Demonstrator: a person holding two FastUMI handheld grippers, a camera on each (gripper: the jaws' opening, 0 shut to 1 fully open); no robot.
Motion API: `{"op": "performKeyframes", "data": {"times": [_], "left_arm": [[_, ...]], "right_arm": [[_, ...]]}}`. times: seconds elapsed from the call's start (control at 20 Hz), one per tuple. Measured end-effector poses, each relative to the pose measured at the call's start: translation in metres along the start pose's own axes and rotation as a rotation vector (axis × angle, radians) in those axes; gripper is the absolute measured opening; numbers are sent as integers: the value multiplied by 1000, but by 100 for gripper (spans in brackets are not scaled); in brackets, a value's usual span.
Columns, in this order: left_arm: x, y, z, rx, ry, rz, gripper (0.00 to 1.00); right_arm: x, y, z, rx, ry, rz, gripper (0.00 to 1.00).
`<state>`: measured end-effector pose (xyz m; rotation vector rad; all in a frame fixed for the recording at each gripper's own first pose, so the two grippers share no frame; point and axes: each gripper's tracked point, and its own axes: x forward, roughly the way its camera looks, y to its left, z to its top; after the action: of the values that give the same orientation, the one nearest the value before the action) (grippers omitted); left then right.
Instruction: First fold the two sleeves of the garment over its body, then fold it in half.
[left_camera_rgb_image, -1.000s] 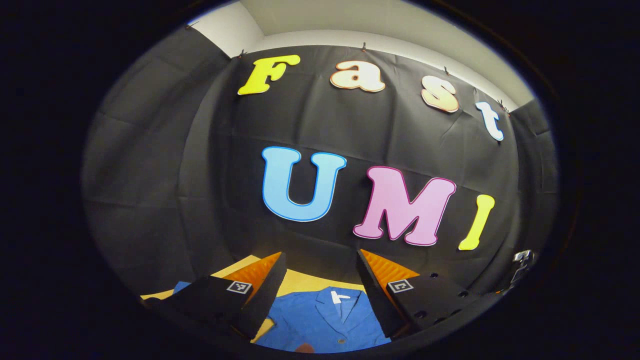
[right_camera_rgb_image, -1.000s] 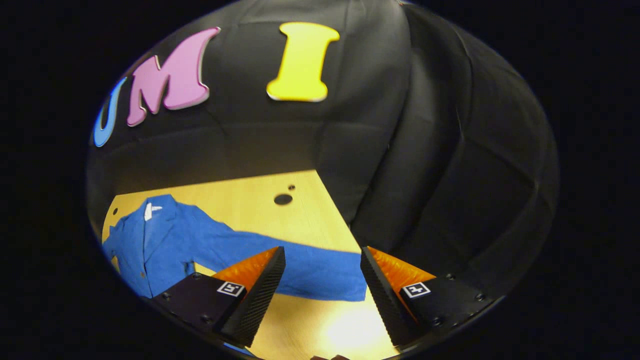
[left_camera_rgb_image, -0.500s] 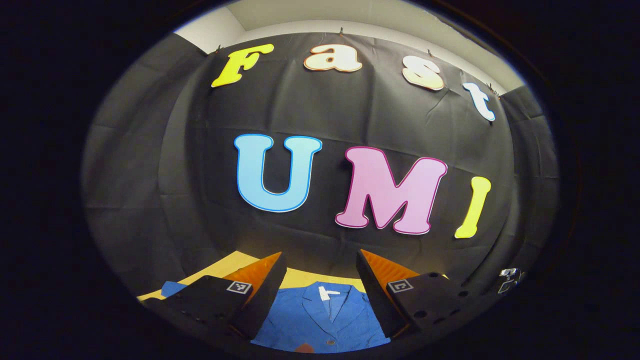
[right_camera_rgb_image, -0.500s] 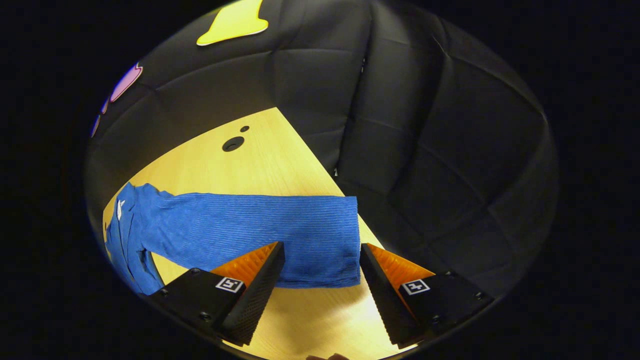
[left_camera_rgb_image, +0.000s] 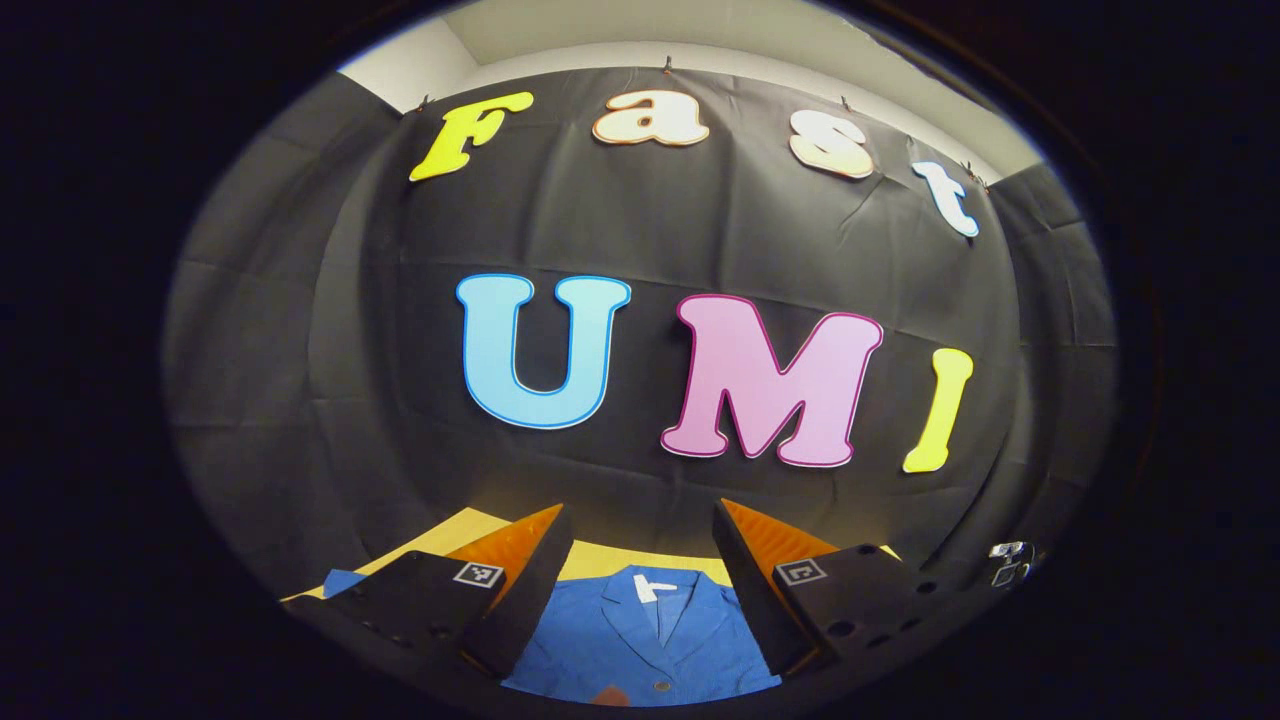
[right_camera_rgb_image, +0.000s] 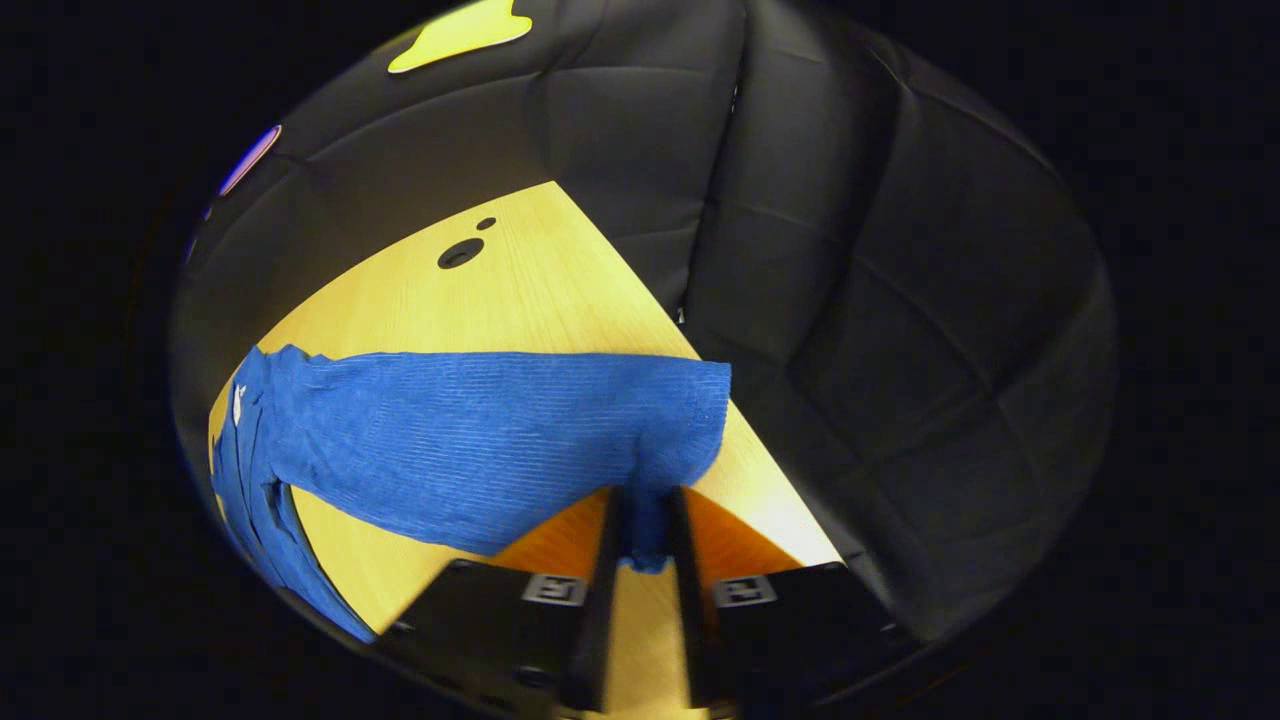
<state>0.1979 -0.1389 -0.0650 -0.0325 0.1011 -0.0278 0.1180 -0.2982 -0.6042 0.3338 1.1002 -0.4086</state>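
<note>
A blue collared shirt (left_camera_rgb_image: 650, 640) lies on the yellow wooden table (left_camera_rgb_image: 600, 560); the left gripper view looks over its collar and white neck label. My left gripper (left_camera_rgb_image: 640, 560) hangs open above the collar and touches nothing. In the right gripper view the shirt's sleeve (right_camera_rgb_image: 480, 430) stretches across the table (right_camera_rgb_image: 520, 290) to the cuff near the table's right edge. My right gripper (right_camera_rgb_image: 645, 530) is shut on the sleeve's cuff, a fold of blue cloth pinched between both fingers. The other gripper (left_camera_rgb_image: 1005, 565) shows small at the far right of the left gripper view.
Two dark round holes (right_camera_rgb_image: 460, 253) sit in the tabletop beyond the sleeve. The black cloth wall (right_camera_rgb_image: 850, 300) stands close behind the table's right edge. Bare wood lies between the sleeve and the holes.
My right gripper moved down onto the sleeve's cuff and closed on it; it was open half a second ago. The left gripper view shifted only slightly.
</note>
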Motion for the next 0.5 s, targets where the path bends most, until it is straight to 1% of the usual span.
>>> {"op": "performKeyframes", "data": {"times": [0.05,0.1,0.15,0.25,0.4,0.5], "left_arm": [[-1,2,1,1,-1,-2,81],[-3,5,1,1,-2,-1,81],[-5,8,1,3,1,2,81],[-13,19,0,5,1,10,81],[-23,40,-3,-12,0,15,81],[-29,58,-5,-25,14,20,81]], "right_arm": [[-1,0,1,5,1,-9,13],[-1,1,2,0,-4,-14,17],[-3,1,2,-7,-5,-20,7],[-10,9,10,-27,-33,-23,5],[-39,35,43,-32,-136,-5,5],[-75,42,65,-122,-205,-67,5]]}}
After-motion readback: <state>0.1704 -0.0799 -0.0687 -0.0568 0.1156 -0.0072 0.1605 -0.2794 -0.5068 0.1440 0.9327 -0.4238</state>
